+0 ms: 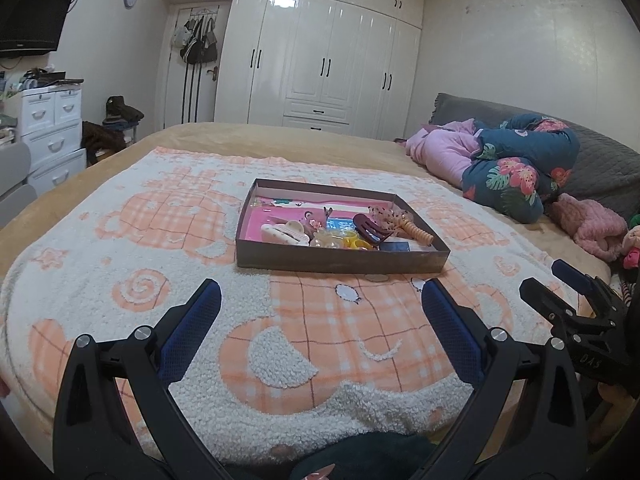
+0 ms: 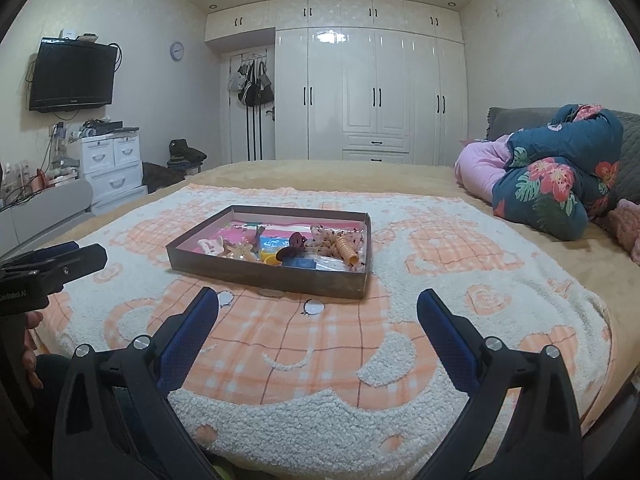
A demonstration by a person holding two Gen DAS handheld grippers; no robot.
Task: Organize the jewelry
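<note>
We hold the left gripper (image 1: 320, 312) and right gripper (image 2: 318, 316) with jaws spread and empty, near the shallow brown box (image 2: 256, 276) on the blanket (image 2: 440, 280). Hair clips (image 2: 296, 244) lie tangled inside; a careless grasp likely snags neighbours or tips the box on soft bedding.

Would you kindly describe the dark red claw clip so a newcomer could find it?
On the blanket sits a shallow brown box. The dark red claw clip lies right of centre, among paler clips, the only maroon one.
</note>
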